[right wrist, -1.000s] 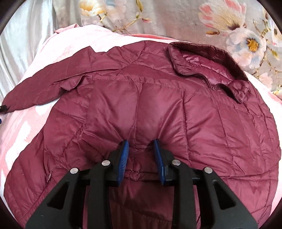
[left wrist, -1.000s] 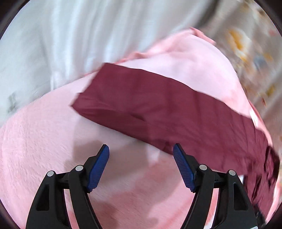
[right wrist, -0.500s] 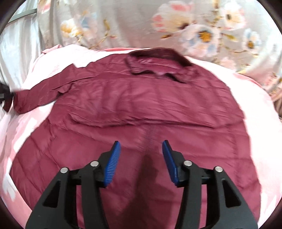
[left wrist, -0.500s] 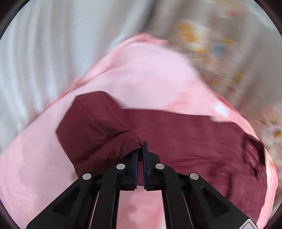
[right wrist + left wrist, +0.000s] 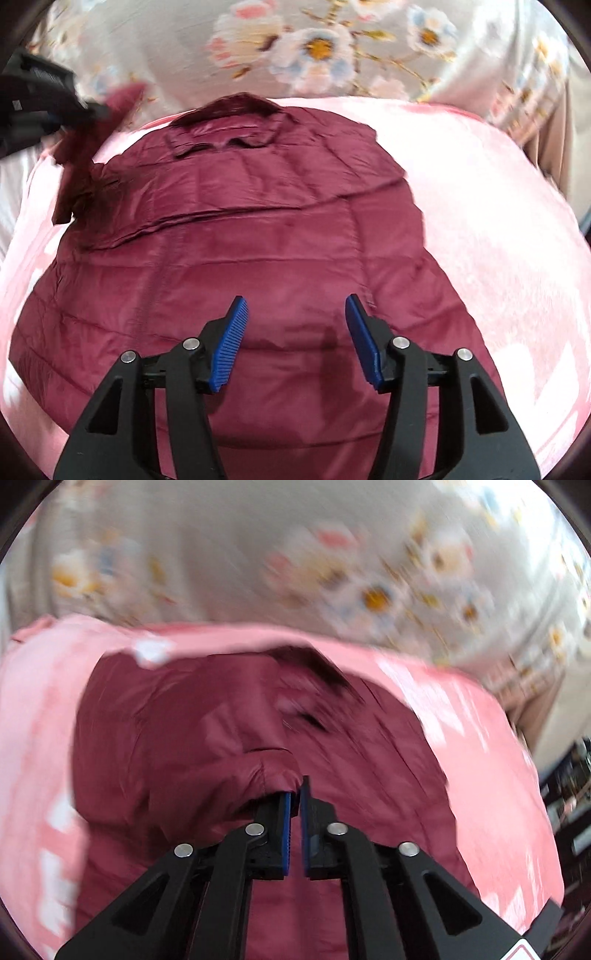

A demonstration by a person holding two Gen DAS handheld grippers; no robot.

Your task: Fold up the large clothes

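Now that the left gripper, wide open a second ago, pinches the sleeve, folding starts.
Its jaws ease; the sleeve swings from nine o'clock over the quilted maroon puffer jacket; right gripper opening, empty.

Two black plastic grippers are seen, each built from angular linkage arms with triangular cut-outs behind the fingers. On the left gripper, blue ribbed pads are fitted to the inner faces of the fingers, and four round silver pivot screws are set in a row just behind them; a white label with a red triangle marking is glimpsed at the far right corner of its body. On the right gripper, the same blue ridged pads line both fingers, and four silver screw heads are set behind them on the black arms
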